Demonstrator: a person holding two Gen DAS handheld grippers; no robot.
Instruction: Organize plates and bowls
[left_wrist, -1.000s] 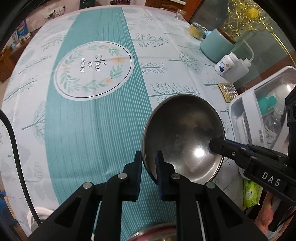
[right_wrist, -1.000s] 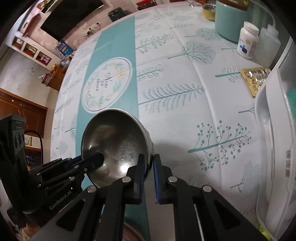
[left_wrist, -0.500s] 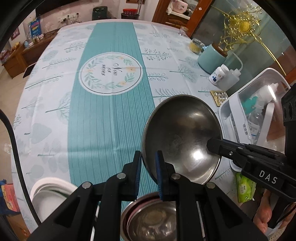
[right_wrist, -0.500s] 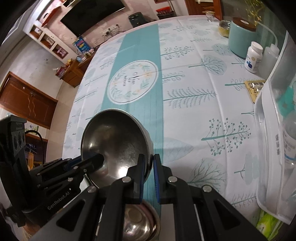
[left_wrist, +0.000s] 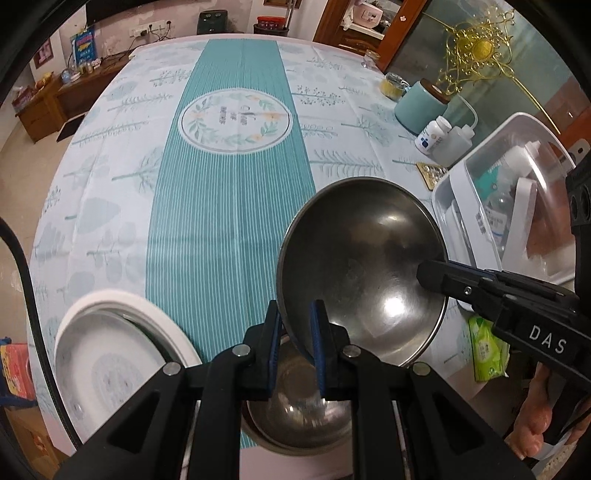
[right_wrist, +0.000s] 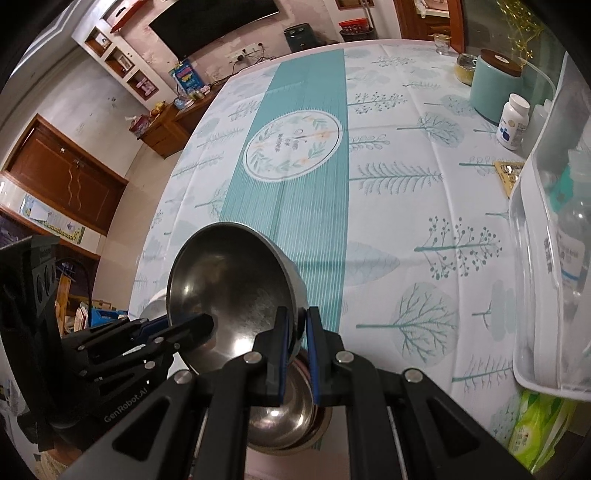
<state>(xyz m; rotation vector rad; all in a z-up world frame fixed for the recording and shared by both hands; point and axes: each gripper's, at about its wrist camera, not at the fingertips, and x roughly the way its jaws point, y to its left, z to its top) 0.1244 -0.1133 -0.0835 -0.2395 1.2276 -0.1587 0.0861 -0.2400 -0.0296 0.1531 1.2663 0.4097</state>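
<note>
I hold the steel bowl (left_wrist: 364, 266) off the table between both tools: my left gripper (left_wrist: 295, 332) is clamped on its near-left rim, one finger inside and one outside, and my right gripper (right_wrist: 297, 338) is pinched on the opposite rim the same way. The bowl is tilted, its hollow facing up towards the left camera, and it hangs above the striped teal band of the tablecloth (left_wrist: 225, 221) near the table's front edge. Directly beneath it, partly hidden by my fingers, sits a second steel bowl (left_wrist: 295, 417); in the right view it seems nested in another, though I cannot be sure. To the left of that lies a white plate (left_wrist: 96, 354) with a steel rim showing at its far edge. At the right stands a clear plastic bin (left_wrist: 476, 206) with a white frame, holding bottles and white pieces I cannot identify. A green packet (left_wrist: 485, 350) lies just in front of it.
</note>
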